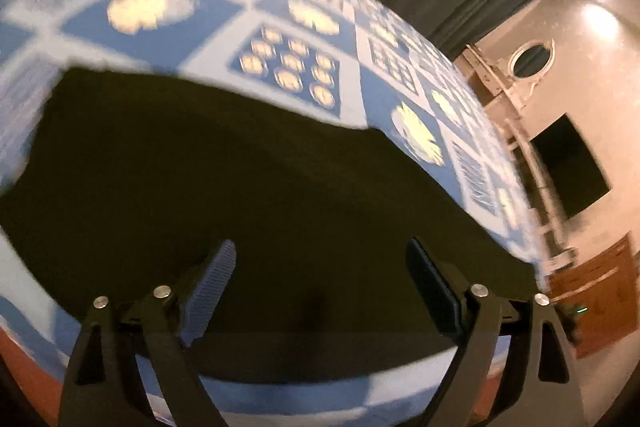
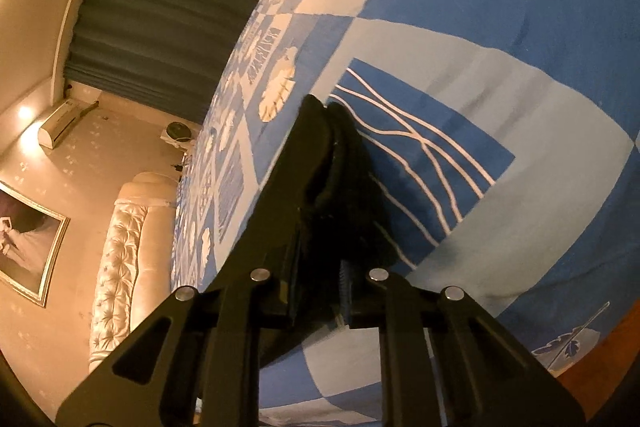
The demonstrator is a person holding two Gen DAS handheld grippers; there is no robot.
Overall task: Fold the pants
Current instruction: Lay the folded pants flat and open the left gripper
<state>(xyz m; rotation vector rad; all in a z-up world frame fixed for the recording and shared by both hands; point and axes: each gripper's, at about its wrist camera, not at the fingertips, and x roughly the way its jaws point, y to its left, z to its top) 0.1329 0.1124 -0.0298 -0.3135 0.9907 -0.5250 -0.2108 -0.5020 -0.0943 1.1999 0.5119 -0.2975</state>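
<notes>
Dark pants (image 1: 240, 167) lie spread flat on a blue patterned bedspread (image 1: 224, 39). My left gripper (image 1: 320, 251) hovers over their near part, its jaws wide apart and nothing between them. In the right wrist view my right gripper (image 2: 326, 115) is shut on a bunched fold of the black pants fabric (image 2: 352, 187), held just above the bedspread (image 2: 520, 87). The rest of the pants is out of that view.
The bed's edge curves away at the right of the left wrist view, with wooden floor (image 1: 600, 287) beyond it. A padded cream headboard (image 2: 120, 247), dark curtains (image 2: 160, 7) and a framed picture (image 2: 28, 239) stand past the bed's far side.
</notes>
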